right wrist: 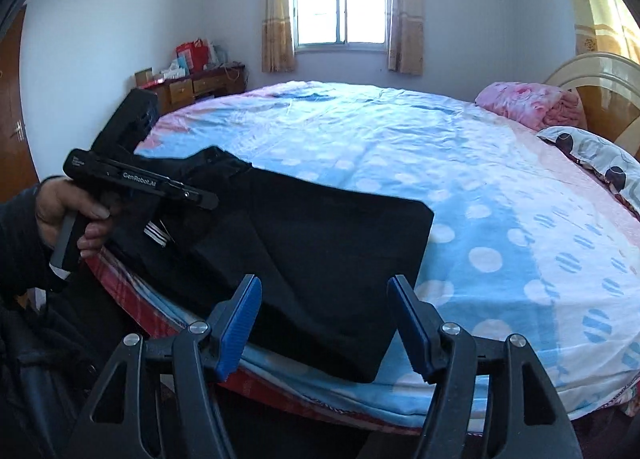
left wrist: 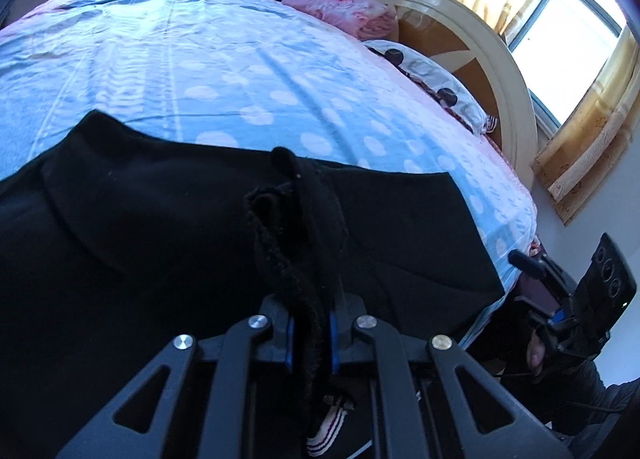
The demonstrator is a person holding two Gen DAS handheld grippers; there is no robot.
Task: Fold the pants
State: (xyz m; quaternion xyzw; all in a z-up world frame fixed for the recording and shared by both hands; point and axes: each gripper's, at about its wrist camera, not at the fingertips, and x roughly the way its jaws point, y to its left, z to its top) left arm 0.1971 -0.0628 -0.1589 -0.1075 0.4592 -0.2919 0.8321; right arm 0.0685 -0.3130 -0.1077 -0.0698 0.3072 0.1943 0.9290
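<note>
1. Left gripper (left wrist: 311, 333) pinches a bunched, frayed edge of the black pants (left wrist: 160, 243) between its blue pads (left wrist: 333, 343), jaws nearly together.
2. Right gripper (right wrist: 324, 325) hangs with jaws wide and nothing between them, just short of the pants' near folded edge.
3. Ahead of both, the pants lie flat on the dotted blue sheet (right wrist: 480, 187).
4. Beyond, to the right, a pink blanket (right wrist: 528, 103) and spotted pillow (right wrist: 600, 159) sit by the headboard (left wrist: 500, 71).

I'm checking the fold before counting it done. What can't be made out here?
- Pants waistband end: right wrist view, hidden behind the left tongs.
- Pants' near edge: left wrist view, covered by the left tongs.
- Right tongs: open, holding nothing.
</note>
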